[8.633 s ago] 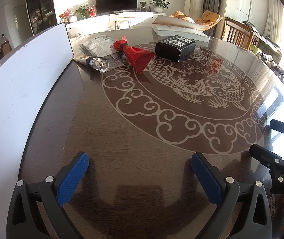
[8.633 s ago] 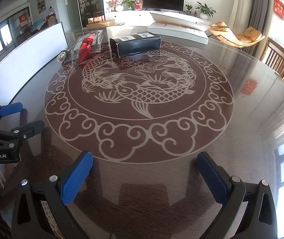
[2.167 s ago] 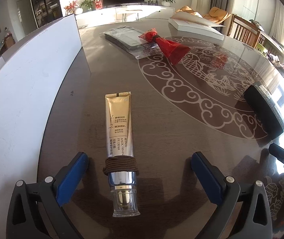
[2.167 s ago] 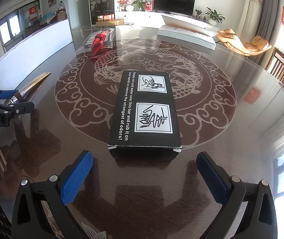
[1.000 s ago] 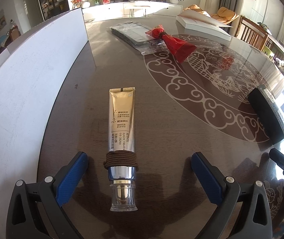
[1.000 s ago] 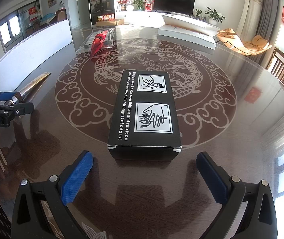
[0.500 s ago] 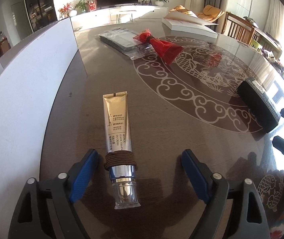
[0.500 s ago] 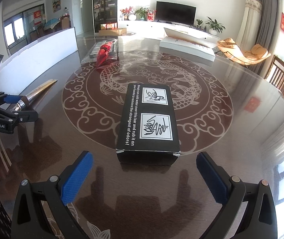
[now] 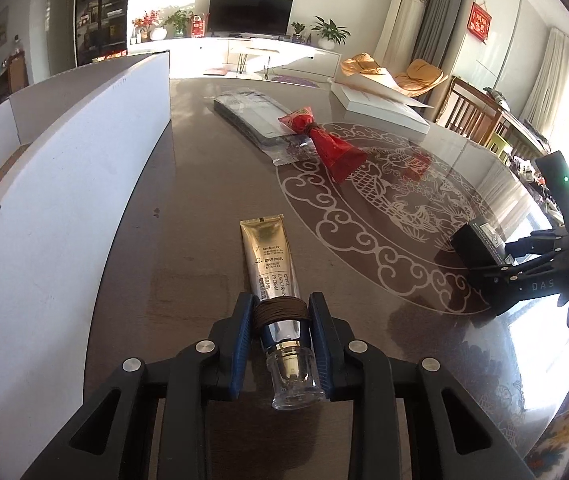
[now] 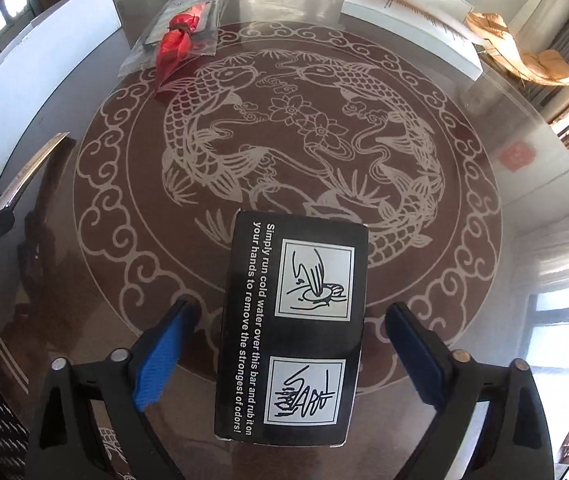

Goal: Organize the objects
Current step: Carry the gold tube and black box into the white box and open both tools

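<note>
A gold cream tube [image 9: 270,264] with a clear cap and a brown band lies on the dark round table [image 9: 204,208]. My left gripper [image 9: 282,312] is shut on the tube at its banded neck. A black box [image 10: 290,328] with white print lies between the fingers of my right gripper [image 10: 290,316], which is open around it with a gap on each side. The box also shows in the left wrist view [image 9: 480,244], with the right gripper [image 9: 524,256] at it. The tube's tail shows at the left in the right wrist view [image 10: 32,168].
A red tied pouch [image 9: 332,148] lies on a clear plastic packet [image 9: 252,116] at the far side. A long white board [image 9: 64,184] stands along the table's left edge. A white flat box [image 9: 380,108] lies at the back right. Chairs stand beyond.
My left gripper has closed on the tube's neck. My right gripper has moved forward and tilted down, so the black box now sits between its open fingers.
</note>
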The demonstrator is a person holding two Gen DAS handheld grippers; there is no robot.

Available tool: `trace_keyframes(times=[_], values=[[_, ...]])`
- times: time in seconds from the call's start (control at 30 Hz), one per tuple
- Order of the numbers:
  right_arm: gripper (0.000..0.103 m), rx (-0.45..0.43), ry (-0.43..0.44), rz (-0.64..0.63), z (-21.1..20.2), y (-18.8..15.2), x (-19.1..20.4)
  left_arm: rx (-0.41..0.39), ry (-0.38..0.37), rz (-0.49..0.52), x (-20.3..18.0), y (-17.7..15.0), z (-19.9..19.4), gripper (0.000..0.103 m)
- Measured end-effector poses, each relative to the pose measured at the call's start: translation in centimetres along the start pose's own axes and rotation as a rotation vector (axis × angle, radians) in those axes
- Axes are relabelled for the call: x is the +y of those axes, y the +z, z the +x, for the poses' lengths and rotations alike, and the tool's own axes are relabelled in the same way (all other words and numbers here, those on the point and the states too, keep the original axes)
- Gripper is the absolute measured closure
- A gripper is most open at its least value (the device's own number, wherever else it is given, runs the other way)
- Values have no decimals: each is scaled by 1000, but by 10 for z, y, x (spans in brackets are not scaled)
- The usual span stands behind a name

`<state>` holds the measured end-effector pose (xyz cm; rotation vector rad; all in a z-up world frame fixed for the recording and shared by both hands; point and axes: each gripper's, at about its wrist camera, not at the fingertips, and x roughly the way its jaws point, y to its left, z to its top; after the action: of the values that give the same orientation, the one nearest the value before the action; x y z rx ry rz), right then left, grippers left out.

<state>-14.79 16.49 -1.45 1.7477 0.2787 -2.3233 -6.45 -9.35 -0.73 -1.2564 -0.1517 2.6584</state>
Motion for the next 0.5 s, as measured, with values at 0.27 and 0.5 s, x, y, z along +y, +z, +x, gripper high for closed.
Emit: trace_keyframes(times=[0.27, 0.5], values=[[44, -115, 108, 36, -34, -2, -3, -134, -98, -98, 10, 17, -43, 75], [44, -289, 239, -54, -100, 51, 65, -300, -107, -193, 47, 36, -122, 75]])
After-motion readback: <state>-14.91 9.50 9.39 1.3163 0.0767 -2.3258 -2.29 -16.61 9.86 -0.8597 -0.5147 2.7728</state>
